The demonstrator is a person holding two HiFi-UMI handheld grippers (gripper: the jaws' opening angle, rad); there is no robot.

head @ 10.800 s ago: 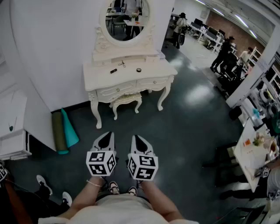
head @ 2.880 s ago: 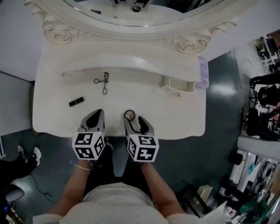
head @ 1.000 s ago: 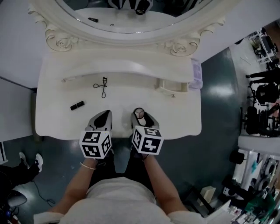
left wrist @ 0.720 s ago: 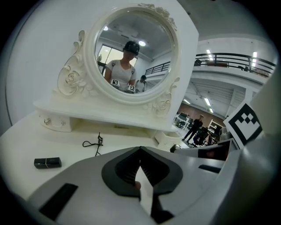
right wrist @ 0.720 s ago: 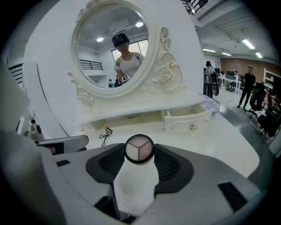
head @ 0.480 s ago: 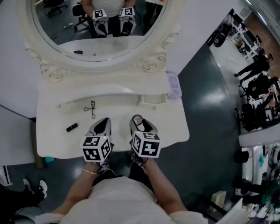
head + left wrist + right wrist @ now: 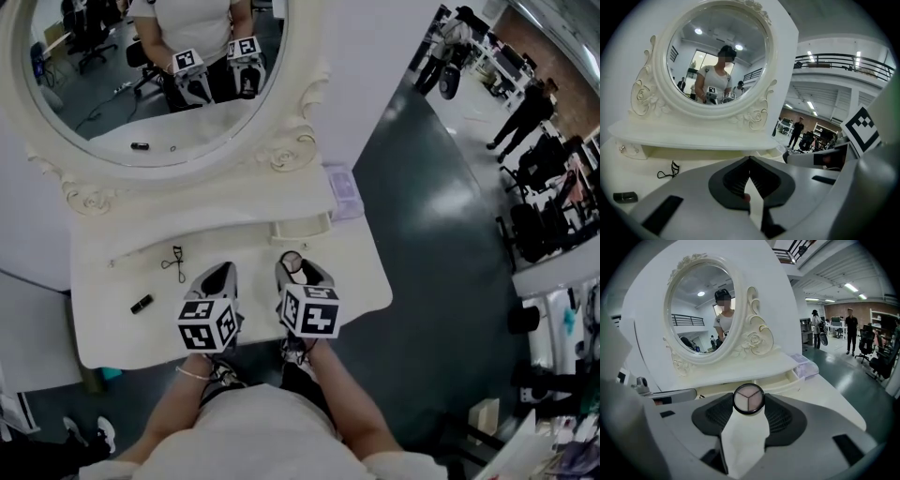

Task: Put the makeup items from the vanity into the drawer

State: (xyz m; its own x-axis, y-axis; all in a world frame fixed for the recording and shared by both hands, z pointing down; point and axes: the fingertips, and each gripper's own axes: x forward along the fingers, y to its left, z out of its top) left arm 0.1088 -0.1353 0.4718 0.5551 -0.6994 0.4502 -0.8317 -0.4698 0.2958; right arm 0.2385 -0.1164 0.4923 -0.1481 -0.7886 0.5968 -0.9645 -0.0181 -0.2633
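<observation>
Right tool (image 7: 300, 272) gripped the round compact (image 7: 748, 399), held short of the open drawer (image 7: 302, 228), likely for drop-in. Left tool (image 7: 217, 277) sat closed, empty, over the tabletop (image 7: 361, 277).

right gripper (image 7: 748, 405) | jaws clamped on round compact (image 7: 748, 399) | drawer (image 7: 785, 378) open beyond

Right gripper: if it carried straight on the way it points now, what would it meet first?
Likely the small open cream drawer under the mirror shelf; the right gripper, shut on a round black-rimmed compact, points at it, though depth is unclear.
</observation>
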